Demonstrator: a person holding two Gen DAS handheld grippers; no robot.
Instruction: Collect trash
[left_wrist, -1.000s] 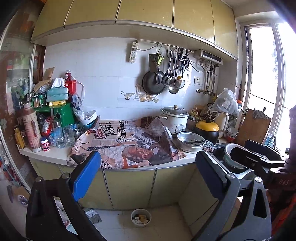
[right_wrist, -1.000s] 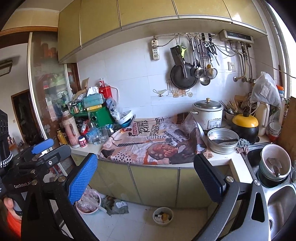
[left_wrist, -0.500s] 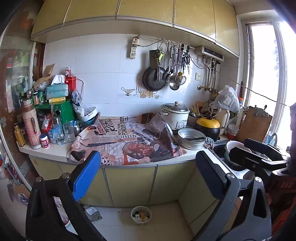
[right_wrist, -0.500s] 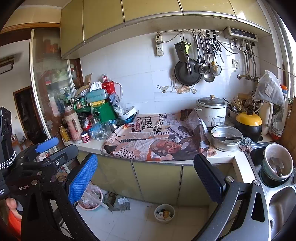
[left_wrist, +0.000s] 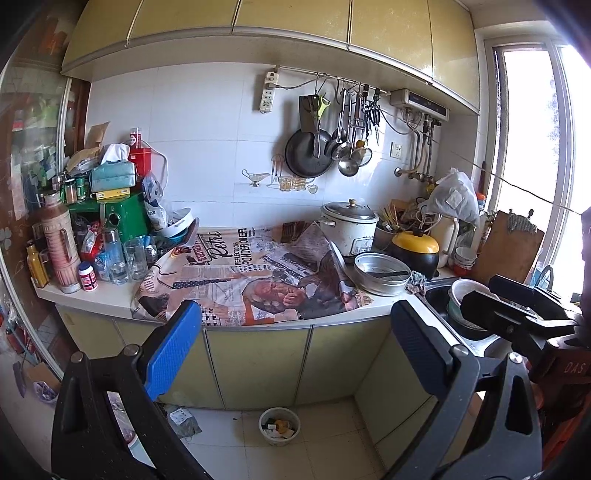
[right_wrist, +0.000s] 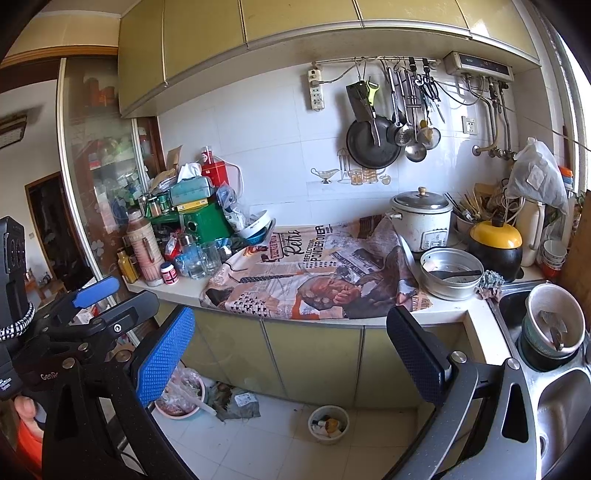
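Observation:
A small round bin (left_wrist: 279, 426) with scraps stands on the floor below the counter; it also shows in the right wrist view (right_wrist: 328, 424). Crumpled paper trash (right_wrist: 236, 404) lies on the floor by a pink basin (right_wrist: 181, 397). My left gripper (left_wrist: 295, 349) is open and empty, held back from the cabinets. My right gripper (right_wrist: 291, 350) is open and empty too. The left gripper shows at the left edge of the right wrist view (right_wrist: 92, 295), and the right gripper shows at the right of the left wrist view (left_wrist: 517, 306).
A printed cloth (left_wrist: 255, 277) covers the counter (left_wrist: 96, 299). Bottles, glasses and boxes crowd its left end (left_wrist: 107, 236). A rice cooker (left_wrist: 349, 227), metal pan (left_wrist: 382, 273) and black pot (left_wrist: 415, 251) stand at the right. A sink (right_wrist: 554, 354) holds bowls.
Both cameras have drifted slightly upward and back, so the counter sits lower in the views. Both grippers stay open and empty.

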